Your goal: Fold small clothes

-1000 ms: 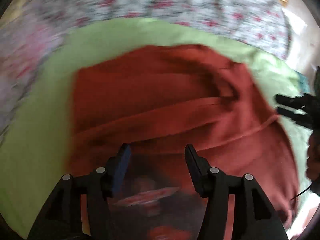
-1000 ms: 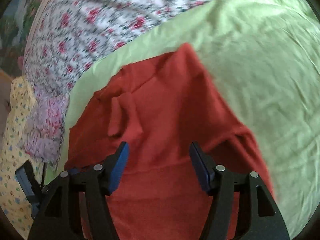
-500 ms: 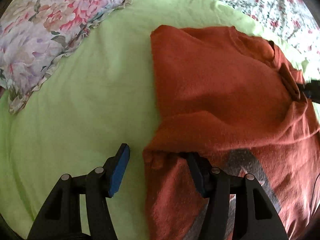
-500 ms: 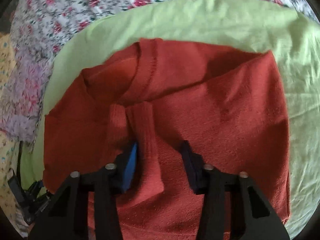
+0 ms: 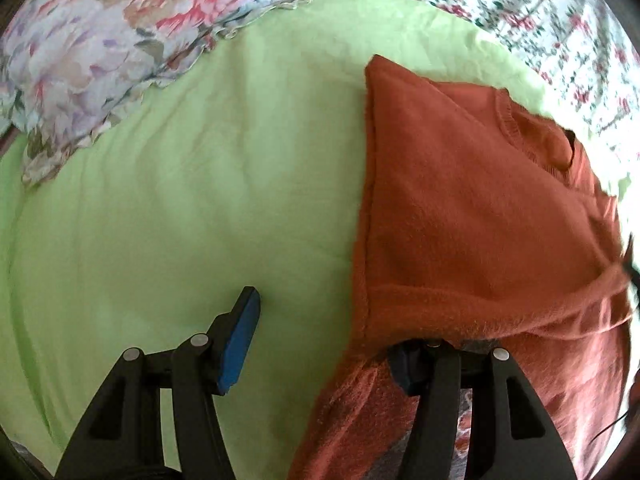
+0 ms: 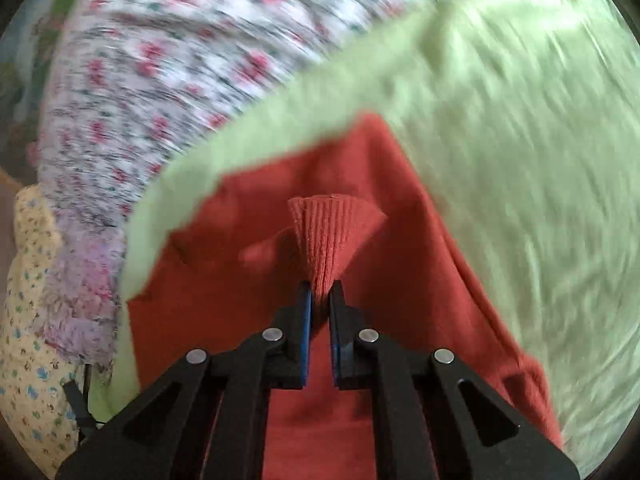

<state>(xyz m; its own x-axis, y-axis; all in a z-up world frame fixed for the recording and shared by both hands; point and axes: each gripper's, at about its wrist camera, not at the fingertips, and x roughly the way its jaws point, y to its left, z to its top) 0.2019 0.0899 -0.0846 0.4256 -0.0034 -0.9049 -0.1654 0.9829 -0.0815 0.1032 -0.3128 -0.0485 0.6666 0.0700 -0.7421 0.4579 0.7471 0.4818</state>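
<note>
Where the right gripper [image 6: 320,300] points forward, its jaws are pressed together on the ribbed cuff [image 6: 332,236] of a rust-red sweater [image 6: 360,400], and the cuff fans out just past the blue pads. Below and beyond it, the sweater lies flat on a light green sheet [image 6: 520,140]. On the other side, the left gripper [image 5: 324,336] has its jaws spread wide: the left finger [image 5: 240,336] rests over bare green sheet [image 5: 180,200], while the right one is tucked under a folded edge of the sweater [image 5: 480,220]. Farther off, the sweater's collar [image 5: 516,128] points away from the gripper, and a flowered bedspread [image 5: 560,20] and a flowered pillow [image 5: 80,48] border the sheet.
</note>
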